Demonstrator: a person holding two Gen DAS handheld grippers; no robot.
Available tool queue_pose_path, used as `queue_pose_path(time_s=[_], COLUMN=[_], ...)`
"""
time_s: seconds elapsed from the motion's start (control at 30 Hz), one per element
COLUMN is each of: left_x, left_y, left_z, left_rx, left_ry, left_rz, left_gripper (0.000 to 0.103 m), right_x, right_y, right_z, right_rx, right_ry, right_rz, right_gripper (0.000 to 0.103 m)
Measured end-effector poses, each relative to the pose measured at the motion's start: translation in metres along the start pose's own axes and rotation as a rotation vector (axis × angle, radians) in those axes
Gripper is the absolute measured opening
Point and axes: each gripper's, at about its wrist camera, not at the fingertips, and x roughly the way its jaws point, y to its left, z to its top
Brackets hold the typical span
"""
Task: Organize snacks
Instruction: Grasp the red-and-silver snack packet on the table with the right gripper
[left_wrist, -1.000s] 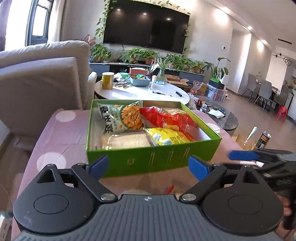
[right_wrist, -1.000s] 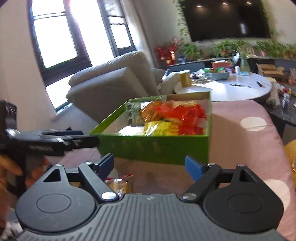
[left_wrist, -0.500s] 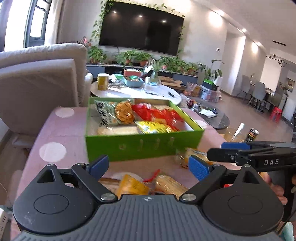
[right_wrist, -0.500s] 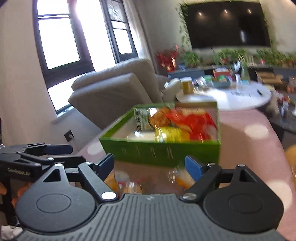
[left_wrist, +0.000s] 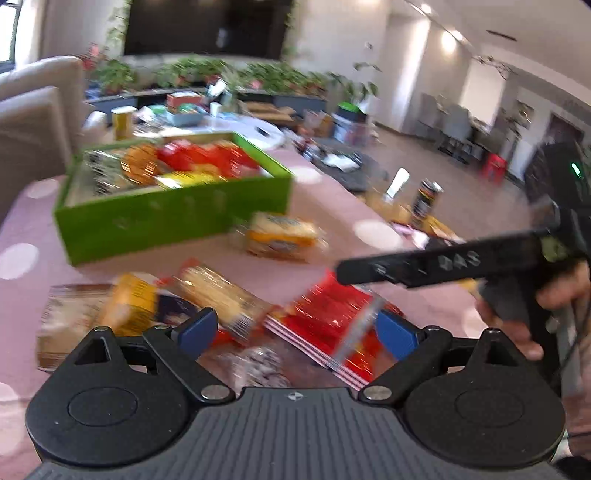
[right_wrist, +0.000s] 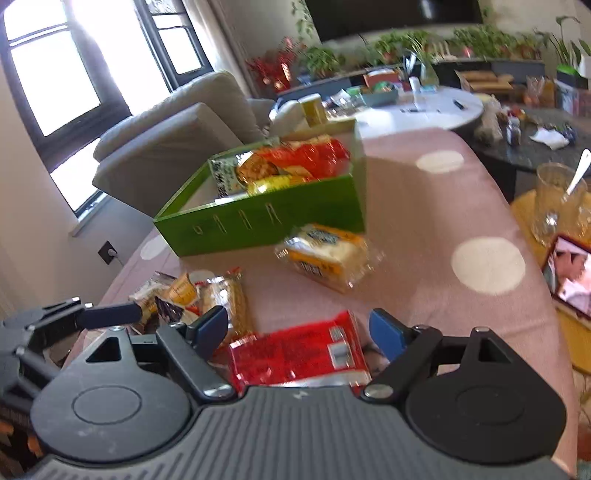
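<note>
Both my grippers have swung down from the green box (right_wrist: 266, 218) to the loose snacks on the counter (right_wrist: 424, 221), so the next pick is being lined up: my left gripper (left_wrist: 295, 332), its jaws wide and just eased in slightly, frames the long cracker pack (left_wrist: 221, 299), while my right gripper (right_wrist: 297, 330), empty and partly open, hangs over the red packet (right_wrist: 295, 354). The yellow bread pack (right_wrist: 325, 258) lies just beside the box's front wall; open pink cloth stretches to the right before the edge.

Box (right_wrist: 258, 218) holding packets at the table's (right_wrist: 424, 221) far side, loose packets (right_wrist: 328, 254) scattered before it
</note>
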Motion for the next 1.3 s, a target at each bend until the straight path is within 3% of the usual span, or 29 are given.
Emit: queue_pose_path(time_s=[0.27, 0.43, 0.63, 0.73, 0.93, 1.03, 1.3], left_x=[0.017, 0.033, 0.046, 0.057, 0.054, 0.045, 0.015], left_y=[-0.029, -0.032, -0.033, -0.033, -0.030, -0.034, -0.033], left_z=[-0.006, -0.009, -0.005, -0.006, -0.004, -0.001, 0.018], left_rx=[0.086, 0.081, 0.049, 0.036, 0.030, 0.061, 0.095], left_ry=[0.083, 0.168, 0.205, 0.238, 0.210, 0.171, 0.052], left_rz=[-0.077, -0.014, -0.014, -0.005, 0.013, 0.025, 0.056], left_gripper=[0.075, 0.072, 0.071, 0.058, 0.047, 0.047, 0.047], right_x=[0.002, 0.007, 0.013, 0.015, 0.013, 0.008, -0.016], right_y=[-0.009, -0.010, -0.015, -0.016, -0.010, -0.007, 0.016], right_z=[-0.011, -0.014, -0.018, -0.020, -0.020, -0.019, -0.003], right_rx=[0.030, 0.039, 0.063, 0.066, 0.056, 0.061, 0.014], right_ry=[0.060, 0.083, 0.101, 0.105, 0.112, 0.097, -0.003], right_rz=[-0.011, -0.012, -0.024, -0.010, 0.023, 0.032, 0.048], right_gripper=[0.064, 0.064, 0.064, 0.065, 0.060, 0.054, 0.054])
